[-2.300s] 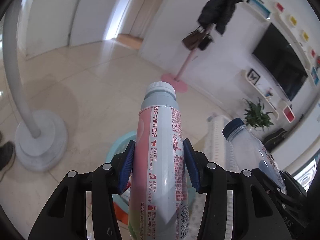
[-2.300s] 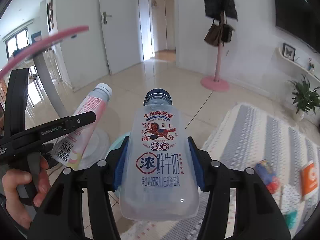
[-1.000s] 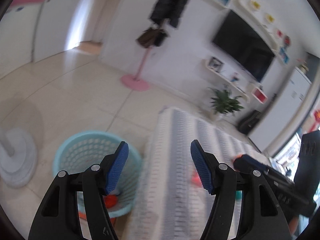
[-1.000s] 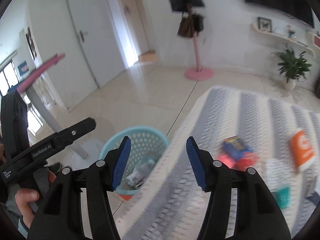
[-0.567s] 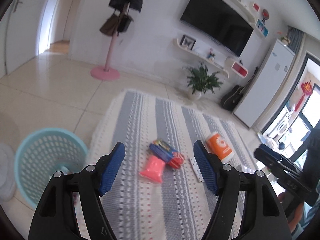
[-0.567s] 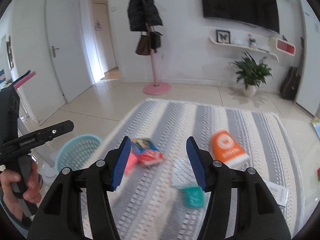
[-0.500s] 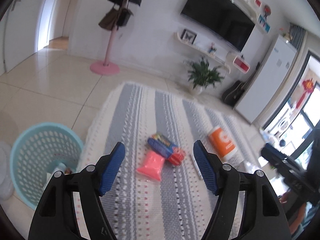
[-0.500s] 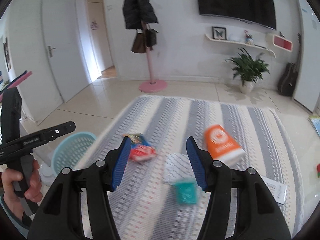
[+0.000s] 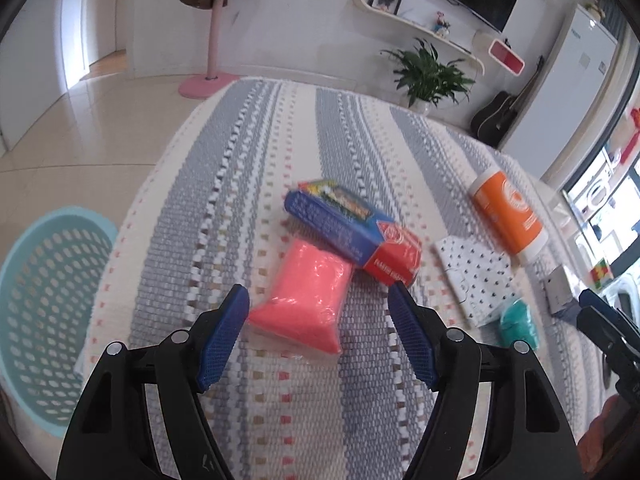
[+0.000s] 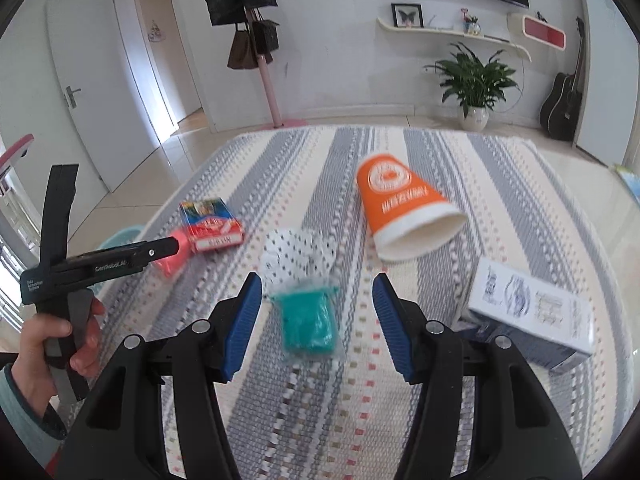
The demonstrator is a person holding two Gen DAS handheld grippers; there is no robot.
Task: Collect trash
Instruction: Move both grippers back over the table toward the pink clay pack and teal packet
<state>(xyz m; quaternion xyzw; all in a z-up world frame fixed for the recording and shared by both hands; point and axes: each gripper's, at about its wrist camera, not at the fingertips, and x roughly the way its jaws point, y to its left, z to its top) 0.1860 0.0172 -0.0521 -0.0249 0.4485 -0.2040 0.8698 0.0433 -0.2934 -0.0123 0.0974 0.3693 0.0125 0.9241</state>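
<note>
Trash lies on a striped cloth-covered table [image 9: 248, 160]. My left gripper [image 9: 318, 334] is open, its fingers either side of the near end of a pink packet [image 9: 308, 296]. A blue and red box [image 9: 352, 228] lies just beyond it. My right gripper [image 10: 316, 322] is open around a teal packet [image 10: 308, 320]. A white dotted pouch [image 10: 298, 256], an orange paper cup [image 10: 404, 208] on its side and a white and blue carton [image 10: 528, 316] lie nearby. The teal basket [image 9: 44, 320] stands on the floor at the table's left.
A pink coat stand [image 10: 260, 52] with bags, a potted plant [image 10: 474, 80], a guitar [image 10: 562, 100] and wall shelves stand at the far wall. A white door [image 10: 80, 92] is at the left. The left gripper shows in the right wrist view [image 10: 100, 266].
Both grippers let their bottles go into the basket, swung right over the table and moved down close. The left now brackets the pink packet, the right the teal packet.
</note>
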